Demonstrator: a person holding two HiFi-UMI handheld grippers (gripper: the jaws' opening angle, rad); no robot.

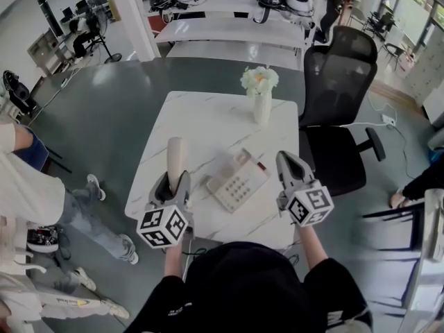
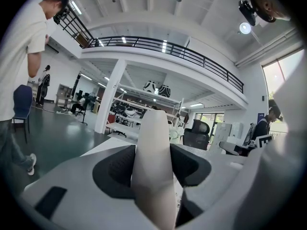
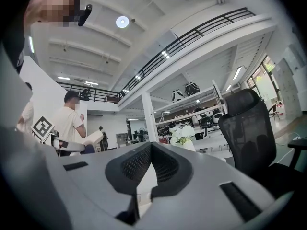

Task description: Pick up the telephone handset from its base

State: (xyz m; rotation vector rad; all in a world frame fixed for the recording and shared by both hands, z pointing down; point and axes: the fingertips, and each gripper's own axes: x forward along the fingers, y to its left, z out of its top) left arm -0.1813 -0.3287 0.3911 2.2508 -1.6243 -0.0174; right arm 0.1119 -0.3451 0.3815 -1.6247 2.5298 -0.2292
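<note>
Right claw (image 3: 151,144) jaws meet at tips, nothing between. Flowers (image 3: 182,133) straight ahead, black mesh chair (image 3: 247,128) right, white-shirted person (image 3: 67,123) left.

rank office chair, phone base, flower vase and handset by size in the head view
1. office chair
2. phone base
3. flower vase and handset: look alike; handset is held up nearer the camera, so unranked

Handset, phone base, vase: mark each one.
handset (image 1: 175,157), head view, upper end.
phone base (image 1: 238,184), head view, keypad.
vase (image 1: 261,107), head view, white body.
</note>
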